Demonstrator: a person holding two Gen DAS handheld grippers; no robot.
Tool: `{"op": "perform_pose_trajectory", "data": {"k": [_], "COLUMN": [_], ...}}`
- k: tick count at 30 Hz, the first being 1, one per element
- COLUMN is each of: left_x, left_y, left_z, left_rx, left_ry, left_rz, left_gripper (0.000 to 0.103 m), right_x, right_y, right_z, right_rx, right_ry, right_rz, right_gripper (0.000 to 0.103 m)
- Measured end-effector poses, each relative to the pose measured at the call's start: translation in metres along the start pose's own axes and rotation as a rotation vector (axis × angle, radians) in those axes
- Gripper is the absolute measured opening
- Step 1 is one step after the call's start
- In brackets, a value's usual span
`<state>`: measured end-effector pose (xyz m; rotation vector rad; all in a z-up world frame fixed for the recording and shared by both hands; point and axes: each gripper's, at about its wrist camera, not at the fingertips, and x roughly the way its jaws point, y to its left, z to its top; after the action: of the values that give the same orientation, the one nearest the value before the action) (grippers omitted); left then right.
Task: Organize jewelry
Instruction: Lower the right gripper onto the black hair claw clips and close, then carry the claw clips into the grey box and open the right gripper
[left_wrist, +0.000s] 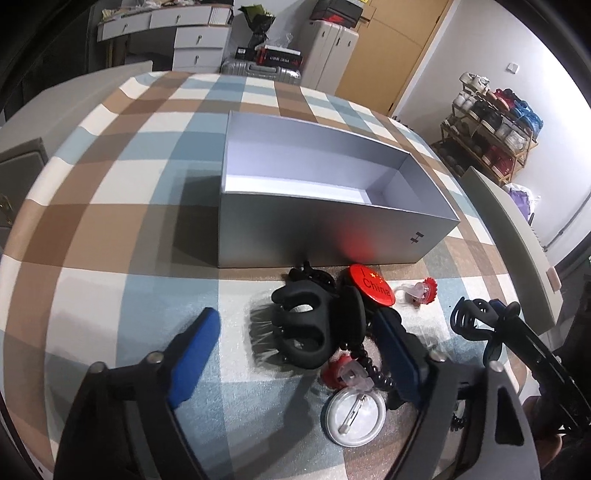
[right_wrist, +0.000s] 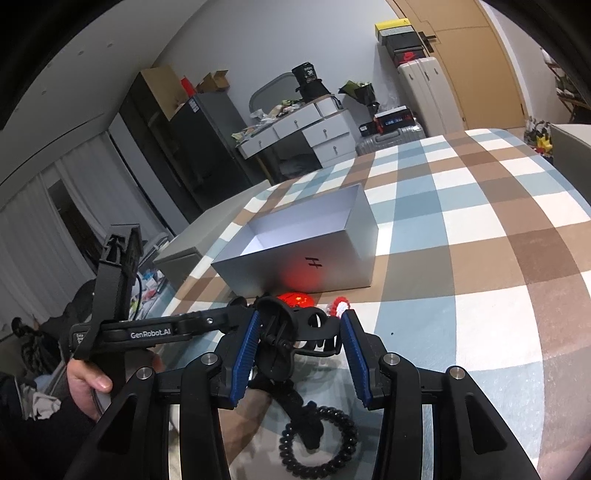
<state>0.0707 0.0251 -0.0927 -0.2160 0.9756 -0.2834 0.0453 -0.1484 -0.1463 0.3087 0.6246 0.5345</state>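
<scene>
An open grey box (left_wrist: 325, 206) stands on the checked tablecloth; it also shows in the right wrist view (right_wrist: 306, 251). In front of it lie a big black hair claw (left_wrist: 306, 328), a red "China" badge (left_wrist: 371, 286), a red-and-clear clip (left_wrist: 419, 291), a second clip (left_wrist: 345, 371), a face-down silver badge (left_wrist: 354, 417) and a black spiral hair tie (right_wrist: 317, 432). My left gripper (left_wrist: 299, 354) is open around the big claw. My right gripper (right_wrist: 299, 354) is open, with a smaller black claw clip (right_wrist: 284, 339) between its fingers; contact is unclear.
The table's edge curves round at left and right. A grey chair back (left_wrist: 517, 229) stands by the right edge. Drawers, a suitcase and a shoe rack (left_wrist: 491, 136) stand beyond the table.
</scene>
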Motion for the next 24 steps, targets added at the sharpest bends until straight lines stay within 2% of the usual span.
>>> {"op": "perform_pose_trajectory", "data": {"k": [1,5,7,9,11,24], "left_x": [0.000,-0.002,-0.004,-0.006,-0.006,-0.031], "left_y": [0.001,0.001,0.002,-0.001,-0.004,-0.001], "left_z": [-0.001,-0.001,-0.002,-0.001,0.000,0.006], "left_rx": [-0.004,0.003,-0.001,0.020,0.043,0.059], "left_ry": [0.009,0.021,0.027,0.023,0.016,-0.055], "left_rz": [-0.009,-0.009,-0.046,-0.051,-0.020,-0.031], "left_gripper": [0.070,0.061,0.048,0.041,0.041,0.041], "right_x": [0.000,0.000,0.000,0.003,0.004,-0.004], "right_y": [0.000,0.002,0.003,0.003,0.003,0.019], "right_z": [0.000,0.001,0.000,0.000,0.001,0.018], "right_rx": [0.001,-0.010,-0.018,-0.015,-0.010,-0.036], "right_ry": [0.001,-0.004,-0.005,0.000,0.004,-0.034], "right_rz": [0.002,0.012,0.016,0.016,0.017,0.025], "right_gripper": [0.044,0.044,0.044,0.044,0.044,0.044]}}
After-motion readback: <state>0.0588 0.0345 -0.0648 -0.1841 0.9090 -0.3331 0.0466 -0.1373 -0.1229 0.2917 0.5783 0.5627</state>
